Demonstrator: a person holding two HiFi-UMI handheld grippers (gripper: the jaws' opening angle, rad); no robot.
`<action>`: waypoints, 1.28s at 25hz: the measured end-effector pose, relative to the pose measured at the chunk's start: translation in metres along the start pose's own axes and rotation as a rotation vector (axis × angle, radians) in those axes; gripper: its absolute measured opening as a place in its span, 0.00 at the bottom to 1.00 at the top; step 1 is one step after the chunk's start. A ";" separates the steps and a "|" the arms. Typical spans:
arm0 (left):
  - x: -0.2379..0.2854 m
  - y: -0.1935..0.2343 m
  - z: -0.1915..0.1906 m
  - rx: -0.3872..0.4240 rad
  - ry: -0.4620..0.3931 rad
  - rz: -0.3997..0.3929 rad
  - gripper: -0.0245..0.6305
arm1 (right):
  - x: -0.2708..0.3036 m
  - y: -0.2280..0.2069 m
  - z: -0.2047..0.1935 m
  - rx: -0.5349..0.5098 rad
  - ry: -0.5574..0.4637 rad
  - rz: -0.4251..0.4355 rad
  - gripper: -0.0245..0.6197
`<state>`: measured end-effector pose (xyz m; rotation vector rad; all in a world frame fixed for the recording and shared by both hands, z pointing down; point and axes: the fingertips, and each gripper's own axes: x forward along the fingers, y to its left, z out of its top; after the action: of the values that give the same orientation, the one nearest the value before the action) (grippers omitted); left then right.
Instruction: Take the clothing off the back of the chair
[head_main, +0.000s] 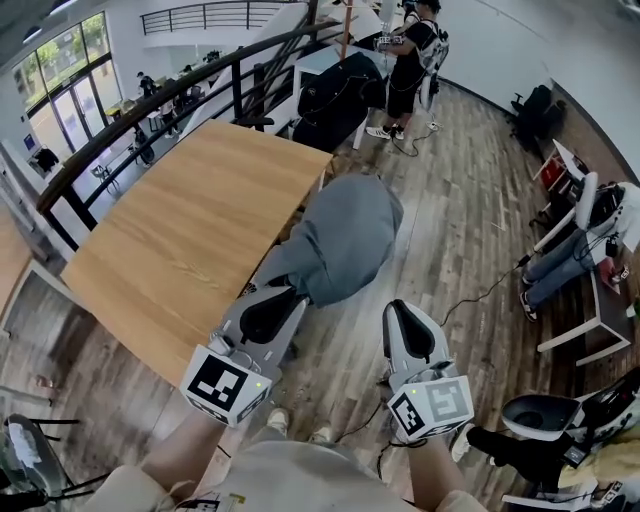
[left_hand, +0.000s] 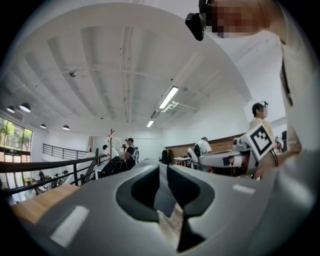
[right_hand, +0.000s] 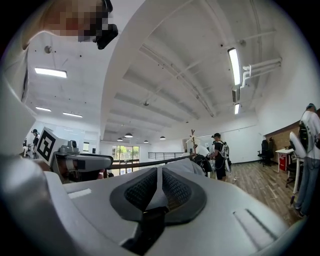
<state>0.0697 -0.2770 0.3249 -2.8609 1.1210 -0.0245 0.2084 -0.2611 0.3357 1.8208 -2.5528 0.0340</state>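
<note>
While I hold both tools level, the grey clothing (head_main: 345, 240) drapes a chair back hidden beneath it, beside the wooden surface (head_main: 180, 240). My left tool (head_main: 293, 298) sits at the clothing's lower edge, jaws opening, cloth showing in the gap. My right tool (head_main: 398, 313) stands apart, jaws just parting, empty.

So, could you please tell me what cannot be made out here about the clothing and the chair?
- The chair back: head view, wholly under the grey clothing.
- Whether the left gripper touches the clothing: head view, its own body hides the tips; in the left gripper view the opening jaws show grey in their gap, pinched or merely beyond, I cannot tell.
- Garment type: bunched, no sleeves or collar visible.
</note>
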 end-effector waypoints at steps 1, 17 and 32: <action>0.002 0.003 0.004 0.011 -0.003 0.005 0.12 | 0.004 -0.002 0.006 -0.009 -0.010 0.002 0.10; 0.054 0.022 0.006 0.131 0.053 0.002 0.34 | 0.062 -0.027 0.041 -0.081 -0.071 0.046 0.33; 0.100 0.055 -0.057 0.070 0.218 0.000 0.39 | 0.133 -0.061 -0.039 -0.028 0.099 0.106 0.60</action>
<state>0.1039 -0.3883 0.3771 -2.8490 1.1300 -0.3755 0.2227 -0.4064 0.3779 1.6304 -2.5651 0.0859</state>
